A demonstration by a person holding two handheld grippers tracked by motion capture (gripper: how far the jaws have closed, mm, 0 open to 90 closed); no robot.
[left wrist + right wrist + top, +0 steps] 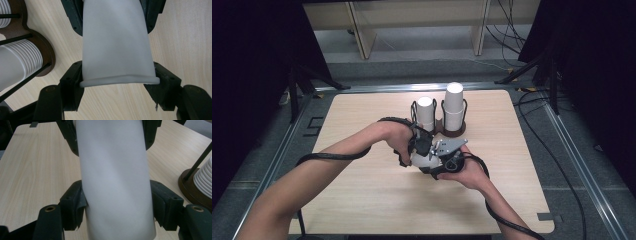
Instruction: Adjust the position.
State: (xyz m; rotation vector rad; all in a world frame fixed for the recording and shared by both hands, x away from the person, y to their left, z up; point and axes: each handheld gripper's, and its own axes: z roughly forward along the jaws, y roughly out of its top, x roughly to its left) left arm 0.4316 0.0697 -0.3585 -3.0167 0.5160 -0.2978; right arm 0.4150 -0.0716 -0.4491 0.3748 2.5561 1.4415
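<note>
A white paper cup (117, 42) was gripped from both ends, the left gripper (119, 81) clamped tight at its rim and the right gripper (117, 202) squeezed against its sides, right above the wooden table (362, 200). Just beyond the grippers, two cup stacks (454, 105) were parked in a dark holder (451, 132).

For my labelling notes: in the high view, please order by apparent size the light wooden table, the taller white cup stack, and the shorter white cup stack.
1. Light wooden table, largest.
2. Taller white cup stack.
3. Shorter white cup stack, smallest; both stacks stand side by side, so nearness hardly matters.
</note>
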